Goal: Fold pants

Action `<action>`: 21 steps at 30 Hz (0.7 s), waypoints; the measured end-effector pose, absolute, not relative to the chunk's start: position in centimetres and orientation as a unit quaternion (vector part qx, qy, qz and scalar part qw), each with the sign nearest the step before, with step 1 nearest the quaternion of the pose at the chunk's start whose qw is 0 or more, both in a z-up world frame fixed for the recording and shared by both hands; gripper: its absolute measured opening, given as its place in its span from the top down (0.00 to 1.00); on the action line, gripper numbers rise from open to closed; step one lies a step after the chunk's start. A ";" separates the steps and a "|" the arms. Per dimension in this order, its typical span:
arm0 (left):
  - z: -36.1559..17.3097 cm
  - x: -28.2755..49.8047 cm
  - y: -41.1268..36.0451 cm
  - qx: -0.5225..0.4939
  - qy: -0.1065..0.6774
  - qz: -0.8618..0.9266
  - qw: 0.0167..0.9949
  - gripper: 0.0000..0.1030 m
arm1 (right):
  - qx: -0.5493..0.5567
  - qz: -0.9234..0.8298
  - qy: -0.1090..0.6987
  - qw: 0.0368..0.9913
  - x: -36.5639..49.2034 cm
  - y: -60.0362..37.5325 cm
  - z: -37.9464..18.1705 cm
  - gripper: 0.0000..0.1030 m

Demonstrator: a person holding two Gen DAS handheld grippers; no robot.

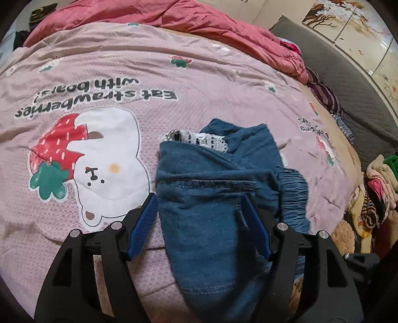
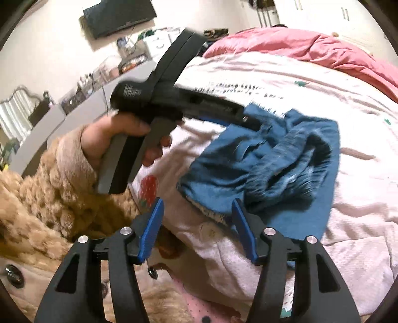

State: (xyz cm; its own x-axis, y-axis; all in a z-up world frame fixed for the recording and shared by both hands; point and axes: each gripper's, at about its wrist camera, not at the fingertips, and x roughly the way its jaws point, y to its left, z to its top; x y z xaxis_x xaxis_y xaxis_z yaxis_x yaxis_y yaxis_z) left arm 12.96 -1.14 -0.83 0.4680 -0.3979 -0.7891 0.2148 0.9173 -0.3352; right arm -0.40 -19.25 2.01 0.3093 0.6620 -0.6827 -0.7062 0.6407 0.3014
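The pants point(image 1: 211, 198), blue denim, lie bunched on a pink printed quilt point(image 1: 174, 74) covering the bed, at lower centre of the left wrist view and centre right of the right wrist view. Only the left wrist view shows a white knitted lining point(image 1: 199, 140) at the top of the bundle, the gathered waistband at its right, and a bear-and-strawberry print point(image 1: 99, 161) to the left. The left gripper point(image 1: 201, 201) stands with jaws well apart astride the denim; the blue pads point(image 1: 143, 226) do not press on the cloth. Only the right wrist view shows the hand point(image 2: 119, 139) in a fuzzy tan sleeve point(image 2: 49, 193) gripping that tool's handle at centre left, and a wall-mounted screen point(image 2: 119, 18) at upper left. The right gripper point(image 2: 197, 206) is open, nothing clamped; a frayed hem sits just between its tips, whether touching cannot be told. The picture there is blurred. Open quilt extends left of and above the pants. The bed's right edge in the left wrist view borders a dark grey mat point(image 1: 348, 99) and a clothing pile point(image 1: 378, 186). A rose duvet point(image 1: 174, 17) bounds the far side.
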 end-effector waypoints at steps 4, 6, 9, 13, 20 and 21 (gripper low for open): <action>0.5 12.2 -1.2 -0.094 0.469 -0.182 0.859 0.38 | -0.020 0.408 0.385 0.828 0.2 -20.5 3.5 0.38; 1.3 11.9 -1.2 -0.093 0.460 -0.184 0.864 0.37 | -0.019 0.398 0.375 0.837 0.3 -21.0 4.1 0.38; 2.5 11.3 -1.1 -0.088 0.447 -0.182 0.871 0.31 | -0.021 0.367 0.353 0.860 0.5 -22.1 4.9 0.25; 3.9 10.4 -0.5 -0.089 0.429 -0.164 0.884 0.20 | -0.012 0.327 0.336 0.883 1.6 -23.8 5.6 0.25; 3.9 9.3 1.3 -0.099 0.426 -0.127 0.890 0.12 | 0.026 0.266 0.352 0.897 4.4 -27.1 4.3 0.25; 3.7 9.1 1.4 -0.101 0.428 -0.123 0.890 0.12 | 0.030 0.260 0.357 0.897 4.7 -27.2 4.1 0.25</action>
State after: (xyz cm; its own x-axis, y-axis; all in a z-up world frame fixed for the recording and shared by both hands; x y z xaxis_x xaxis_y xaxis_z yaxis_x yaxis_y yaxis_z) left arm 9.13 1.42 3.75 0.6033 -0.3064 -0.7363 0.1330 0.9490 -0.2859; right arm 4.73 -27.23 4.06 0.6100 0.4886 -0.6239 -0.4455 0.8625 0.2399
